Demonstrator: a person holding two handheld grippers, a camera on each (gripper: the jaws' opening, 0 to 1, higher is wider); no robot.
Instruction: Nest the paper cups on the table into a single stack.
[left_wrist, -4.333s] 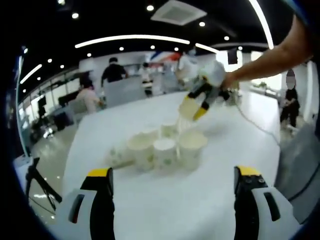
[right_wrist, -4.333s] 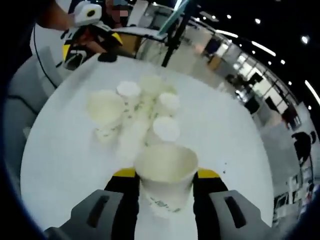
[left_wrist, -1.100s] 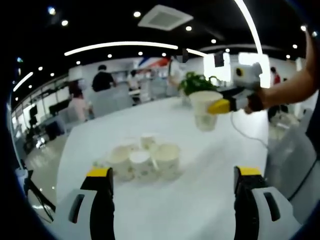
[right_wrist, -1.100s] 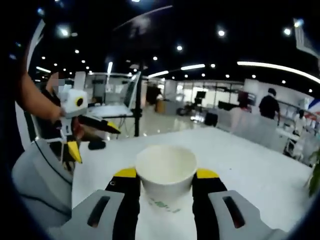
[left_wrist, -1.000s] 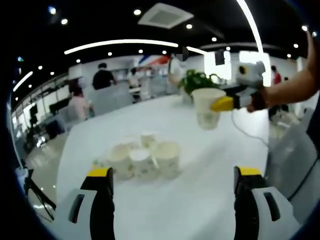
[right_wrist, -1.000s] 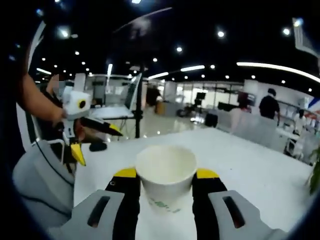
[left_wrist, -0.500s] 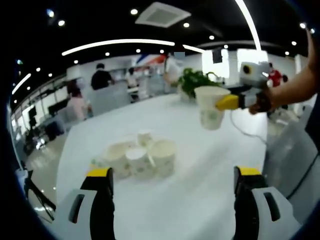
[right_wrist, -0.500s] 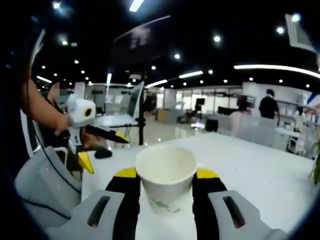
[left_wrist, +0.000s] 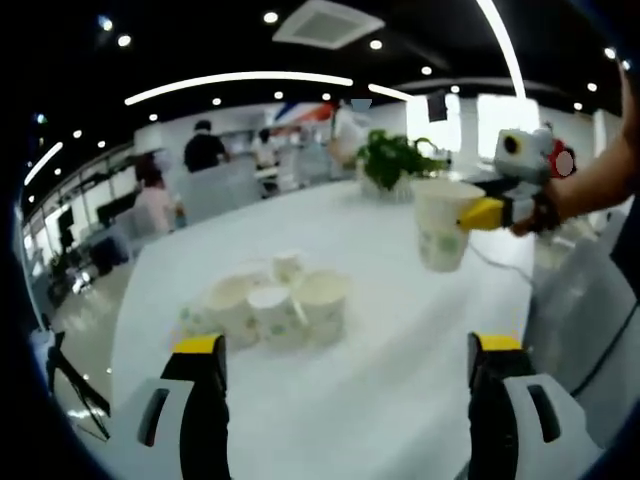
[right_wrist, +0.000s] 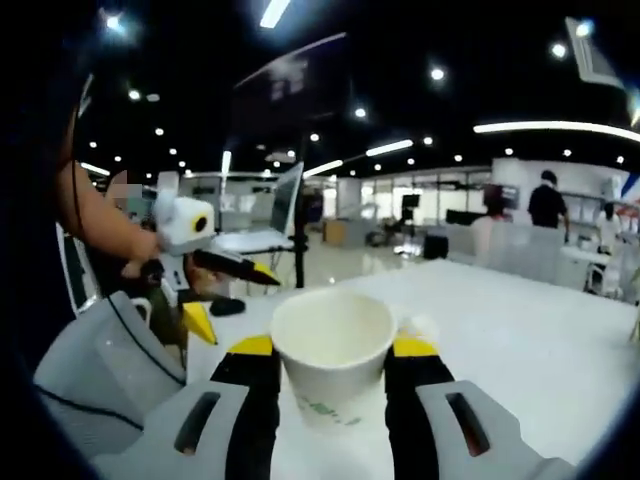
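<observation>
I could read no text, number or brand anywhere. The green print on the paper cup (right_wrist: 333, 355) held in my right tongs (right_wrist: 332, 358) was too blurred to make out, as were the markings on the cups ahead of my left tongs.

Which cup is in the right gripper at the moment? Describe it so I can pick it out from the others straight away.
Start at the white table with a cluster of cups near its middle. To the right of the cluster, the right gripper holds one paper cup upright in the air. It is the one cup off the table, apart from the cluster.
</observation>
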